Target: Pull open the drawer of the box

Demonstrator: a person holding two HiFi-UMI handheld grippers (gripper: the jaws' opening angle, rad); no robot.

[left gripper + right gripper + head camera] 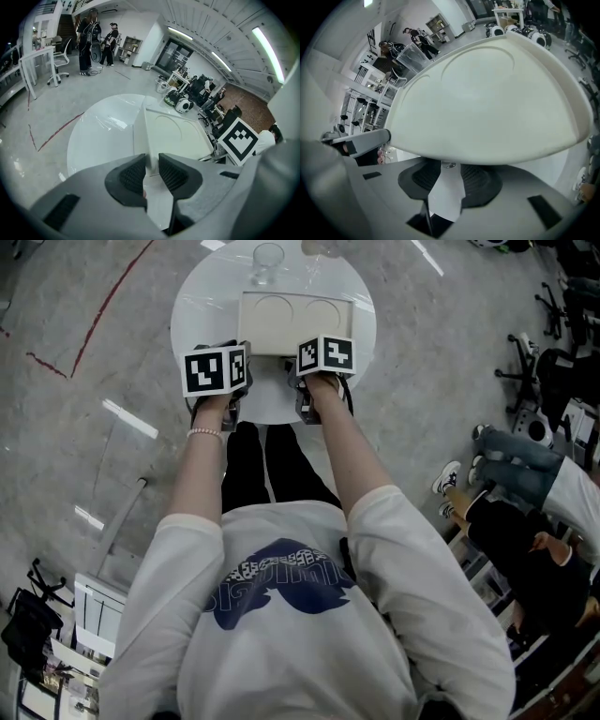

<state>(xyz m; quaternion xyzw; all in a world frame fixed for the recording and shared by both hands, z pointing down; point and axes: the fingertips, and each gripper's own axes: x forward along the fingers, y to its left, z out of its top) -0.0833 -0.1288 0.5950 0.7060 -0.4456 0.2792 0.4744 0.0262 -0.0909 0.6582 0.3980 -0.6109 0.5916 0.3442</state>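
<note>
A cream box (295, 322) with two round recesses in its lid stands on a round white table (206, 315). My left gripper (242, 367) is at the box's front left corner. In the left gripper view, the left gripper (151, 173) has its ribbed pads closed on the vertical corner edge of the box (178, 136). My right gripper (314, 373) is at the middle of the box's front. In the right gripper view, the right gripper (450, 177) sits under the lid's overhang (487, 103), its pads on either side of a small metal drawer knob (449, 165) with a thin gap left.
A clear glass (267, 263) stands on the table behind the box. People (525, 512) sit to the right, close to office chairs (548, 371). A red line (103, 315) marks the grey floor on the left. Two people (96, 40) stand far off.
</note>
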